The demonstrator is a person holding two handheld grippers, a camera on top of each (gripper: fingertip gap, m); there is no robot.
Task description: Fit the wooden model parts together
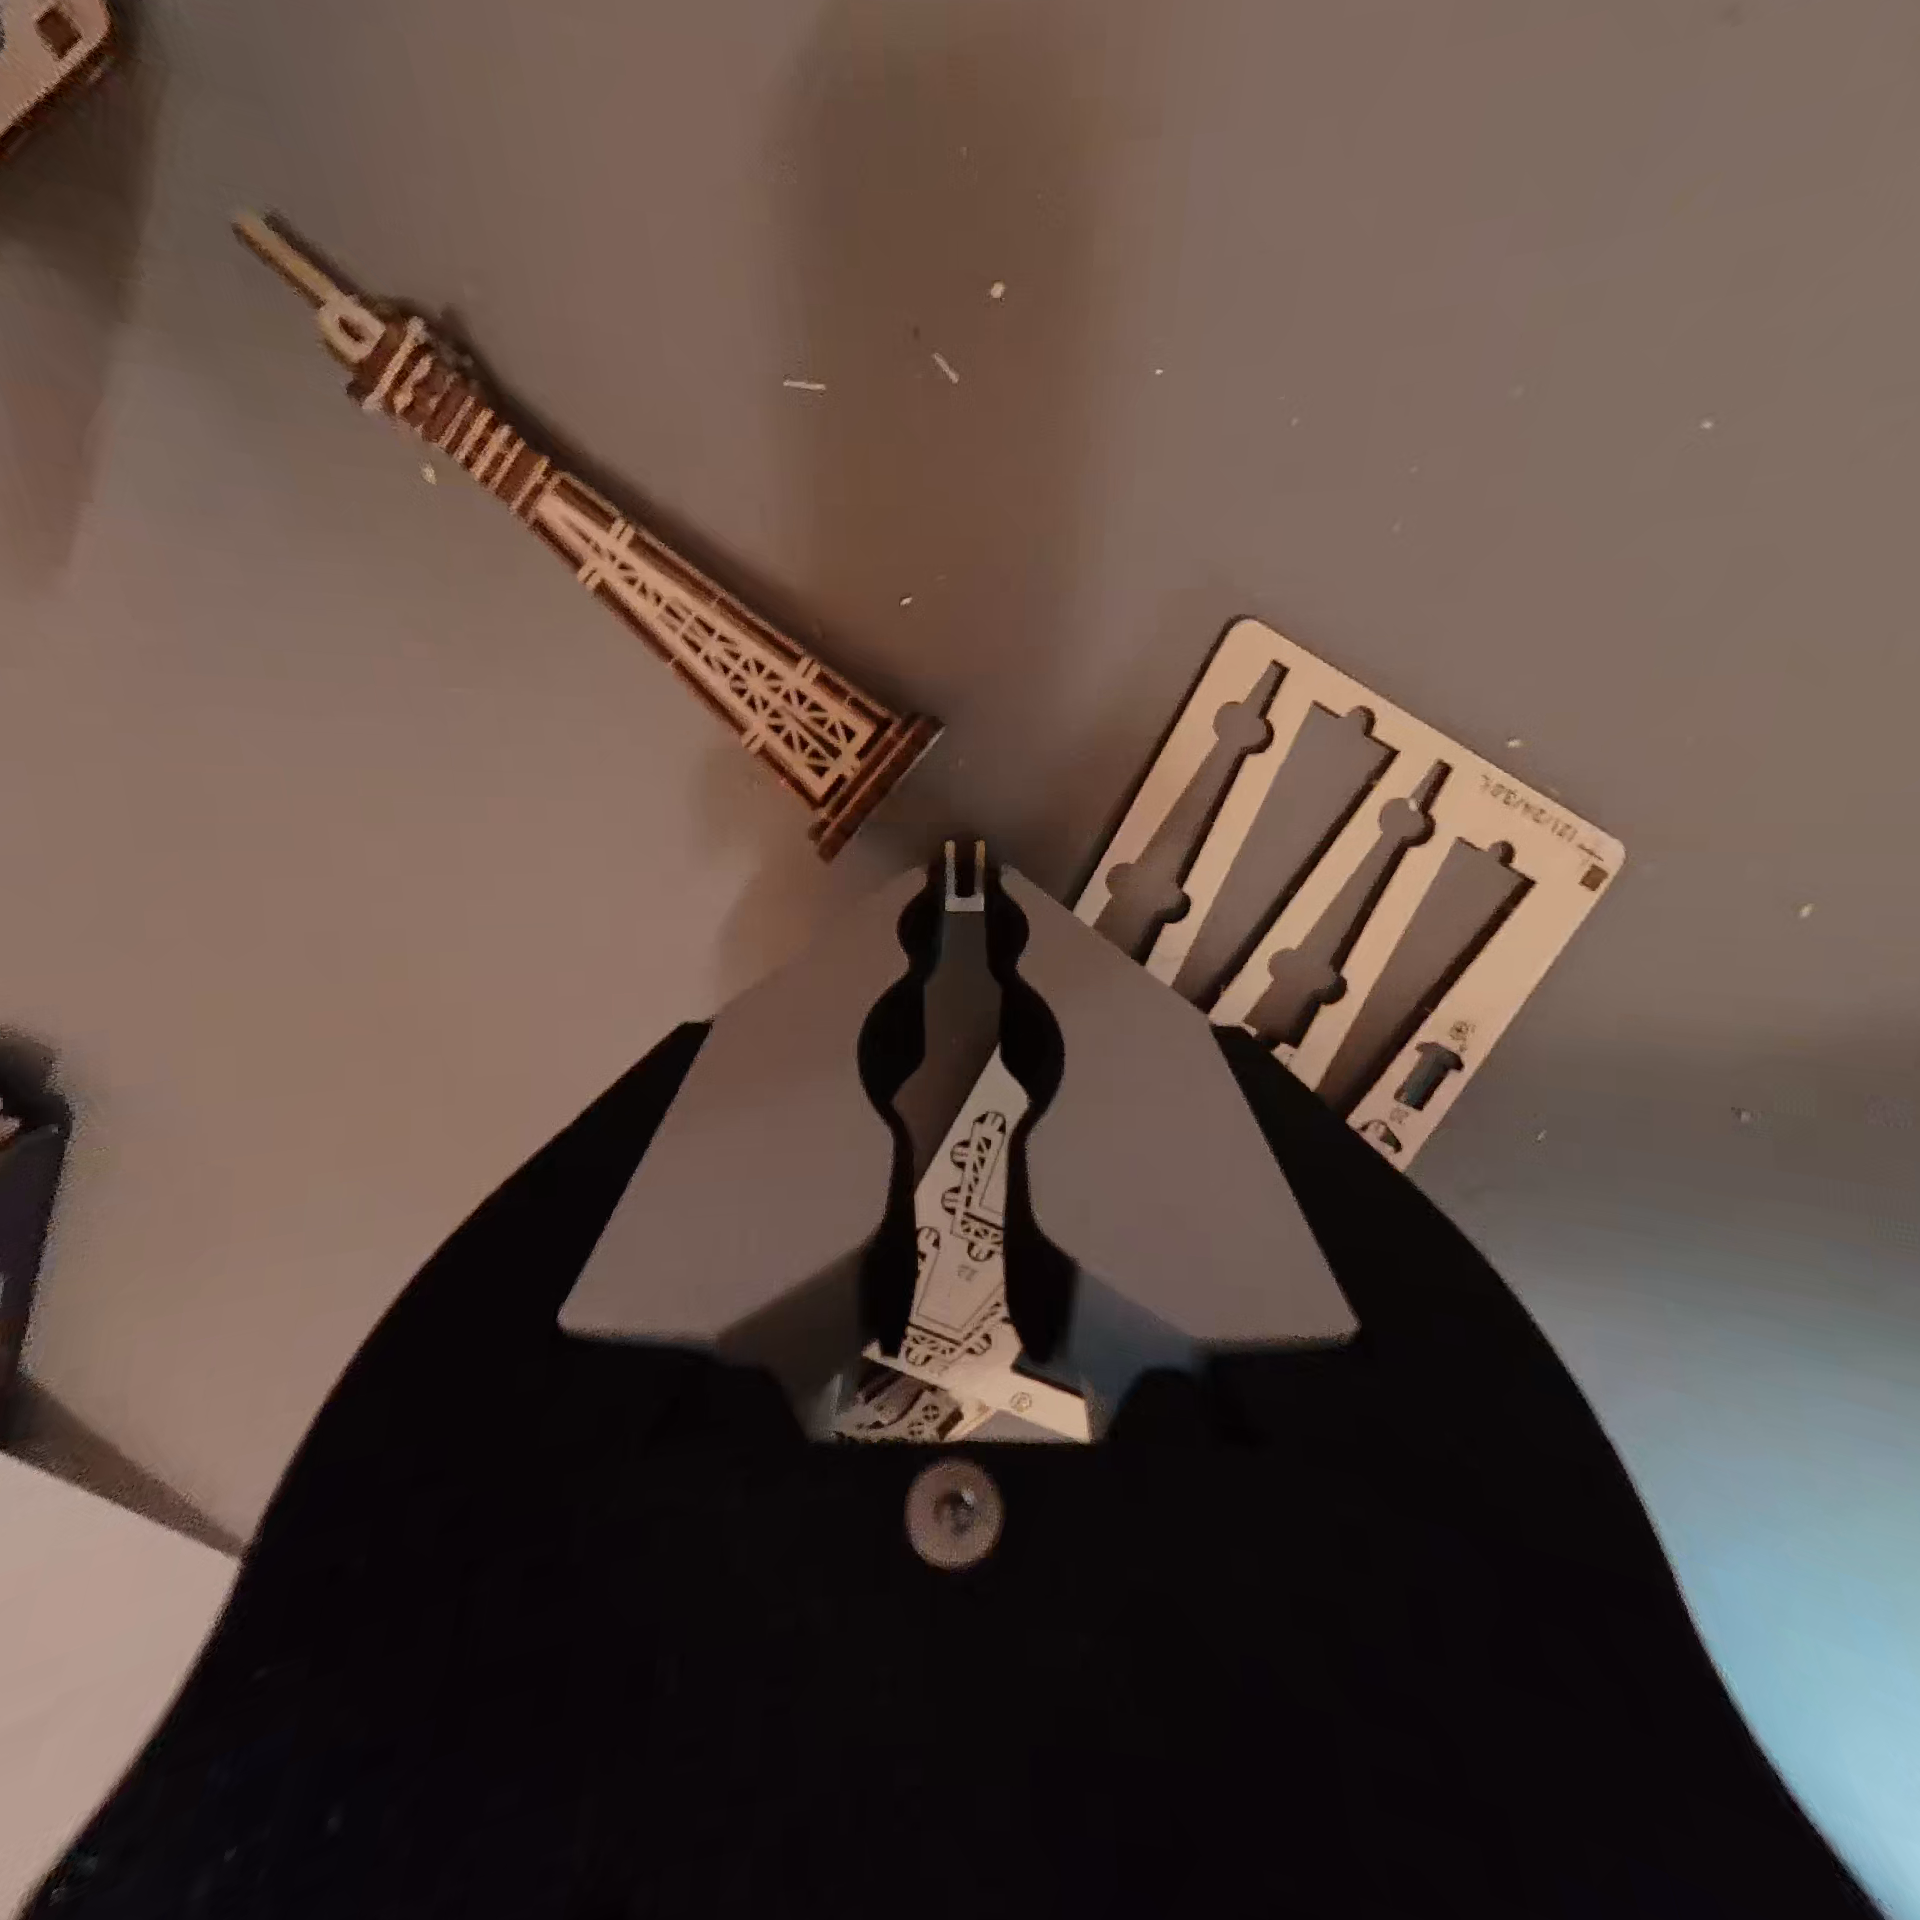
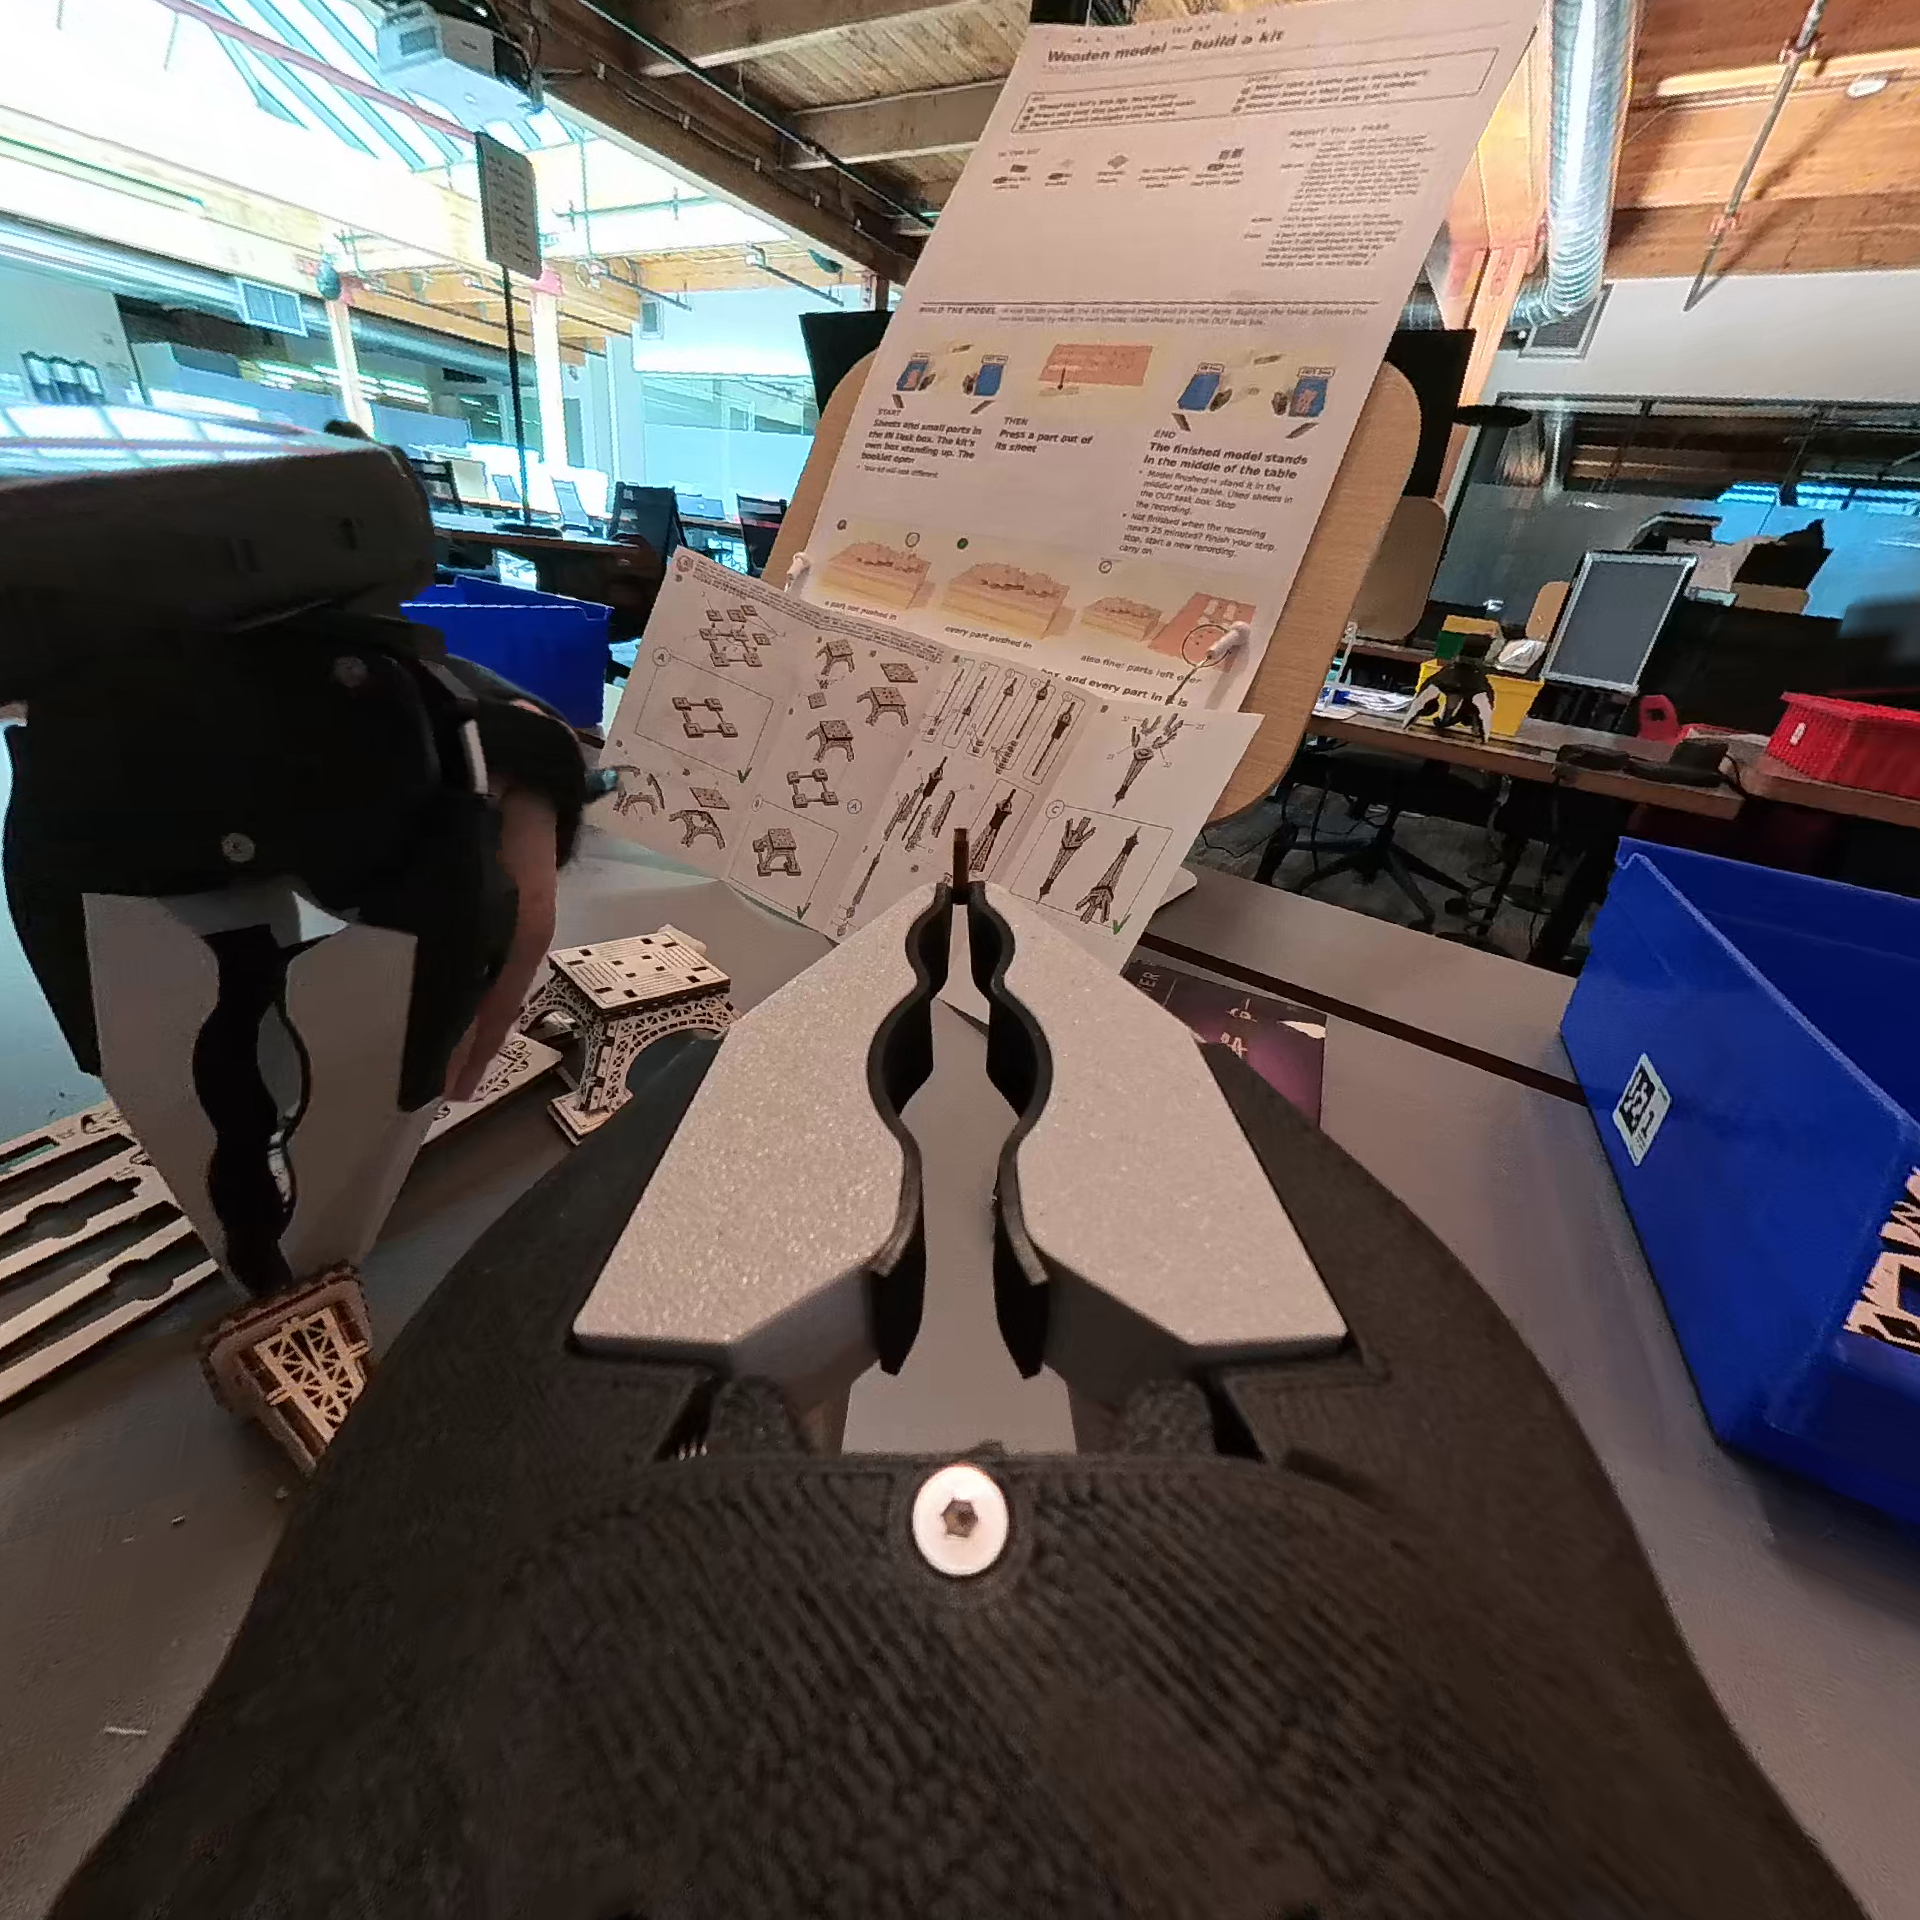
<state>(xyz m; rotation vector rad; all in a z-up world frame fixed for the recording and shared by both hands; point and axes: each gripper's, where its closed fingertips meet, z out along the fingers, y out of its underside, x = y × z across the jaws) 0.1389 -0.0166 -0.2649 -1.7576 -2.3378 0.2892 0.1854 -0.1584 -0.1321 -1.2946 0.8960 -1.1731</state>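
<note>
Where fingers (image 1: pixel 1023 935) meet — half-hidden wooden part (image 1: pixel 964 871).

Pale laser-cut wooden tower spire (image 1: pixel 582 551); matt grey table (image 1: pixel 1351 312); glossy, probably plastic blue bin (image 2: pixel 1745 1091).

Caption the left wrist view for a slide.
Left gripper pinching a small slotted wooden piece above a lying tower spire and an emptied parts sheet.

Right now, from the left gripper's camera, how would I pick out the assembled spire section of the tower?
On the grey table, look up and left of the left gripper, away from the pale punched-out sheet on its right. The spire section lies flat on its side, running diagonally, thin tip far left and wide base nearest the gripper. It is the only built-up lattice piece there; the sheet is flat with empty cutouts.
</note>
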